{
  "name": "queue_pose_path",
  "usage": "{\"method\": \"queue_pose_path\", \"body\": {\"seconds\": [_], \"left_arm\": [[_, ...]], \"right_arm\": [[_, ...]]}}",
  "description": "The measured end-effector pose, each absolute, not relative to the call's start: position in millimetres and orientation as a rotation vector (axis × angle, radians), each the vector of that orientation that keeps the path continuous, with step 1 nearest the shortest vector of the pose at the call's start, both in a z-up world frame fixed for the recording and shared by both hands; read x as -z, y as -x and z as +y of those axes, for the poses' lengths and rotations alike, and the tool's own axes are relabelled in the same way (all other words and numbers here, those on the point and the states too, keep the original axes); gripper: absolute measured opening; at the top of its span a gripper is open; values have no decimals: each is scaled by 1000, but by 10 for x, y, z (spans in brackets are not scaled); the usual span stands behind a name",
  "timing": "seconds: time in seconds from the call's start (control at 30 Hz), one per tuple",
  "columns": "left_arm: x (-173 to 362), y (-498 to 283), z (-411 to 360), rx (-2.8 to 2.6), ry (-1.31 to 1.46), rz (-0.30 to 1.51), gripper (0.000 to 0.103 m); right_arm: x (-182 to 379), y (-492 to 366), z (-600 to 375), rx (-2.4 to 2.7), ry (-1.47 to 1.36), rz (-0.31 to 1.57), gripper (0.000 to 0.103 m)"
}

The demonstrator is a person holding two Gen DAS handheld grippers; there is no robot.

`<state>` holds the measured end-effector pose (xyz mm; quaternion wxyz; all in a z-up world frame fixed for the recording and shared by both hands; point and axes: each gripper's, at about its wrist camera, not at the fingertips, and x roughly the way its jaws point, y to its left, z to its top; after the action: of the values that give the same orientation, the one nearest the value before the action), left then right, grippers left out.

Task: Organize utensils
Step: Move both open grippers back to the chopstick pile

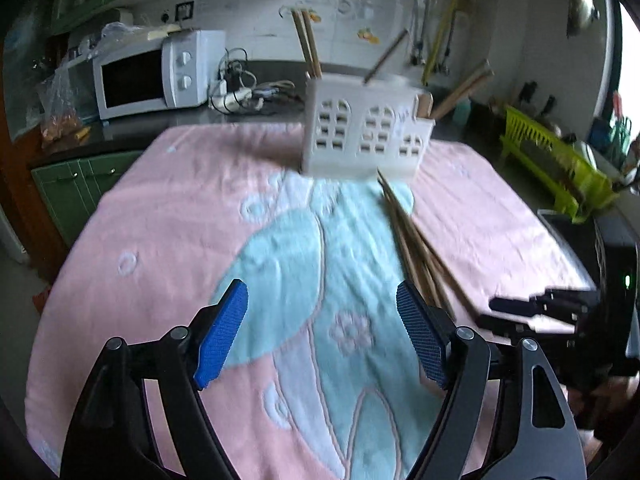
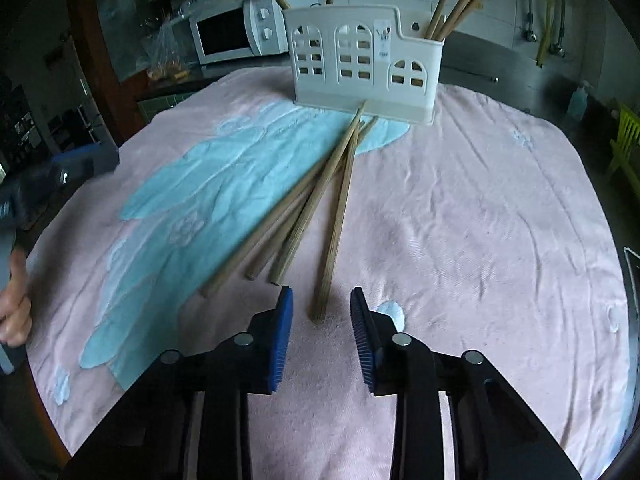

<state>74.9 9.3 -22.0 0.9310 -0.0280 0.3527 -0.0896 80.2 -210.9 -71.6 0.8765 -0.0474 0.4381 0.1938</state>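
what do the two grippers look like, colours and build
Both match: the left gripper and right gripper have black linkage arms joined by round silver pivot pins, each ending in two flat fingers faced with ribbed blue pads. No cables or markings show on either. A bare hand grips the left one's grey-blue body at the edge of the right view; no sleeve is visible.

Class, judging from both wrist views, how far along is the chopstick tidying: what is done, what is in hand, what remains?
Done: several chopsticks already stand in the white holder.
In hand: nothing is held. The right gripper is open, with the near end of one loose chopstick between its fingertips. The left gripper is open over the towel.
Left: about four loose chopsticks lying on the towel before the holder.
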Motion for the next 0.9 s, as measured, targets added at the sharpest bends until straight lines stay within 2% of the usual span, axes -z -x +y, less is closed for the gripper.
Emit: {"method": "queue_pose_path", "body": {"seconds": [0.23, 0.3, 0.47, 0.57, 0.63, 0.8, 0.9], "left_arm": [[496, -703, -168, 261, 43, 803, 76], [540, -680, -271, 291, 29, 817, 75], [603, -675, -557, 331, -30, 839, 72], [652, -706, -675, 352, -58, 855, 61], [700, -762, -734, 355, -65, 884, 46], [797, -846, -827, 349, -102, 913, 28], [807, -865, -863, 334, -146, 900, 23]], "right_arm": [[805, -873, -2037, -388, 112, 926, 17], [797, -871, -2047, -374, 130, 922, 9], [787, -867, -2146, -361, 114, 922, 8], [786, -852, -2203, -357, 106, 928, 7], [786, -842, -2237, -353, 104, 928, 7], [789, -840, -2304, -347, 92, 933, 7], [793, -843, -2318, -350, 86, 933, 7]]}}
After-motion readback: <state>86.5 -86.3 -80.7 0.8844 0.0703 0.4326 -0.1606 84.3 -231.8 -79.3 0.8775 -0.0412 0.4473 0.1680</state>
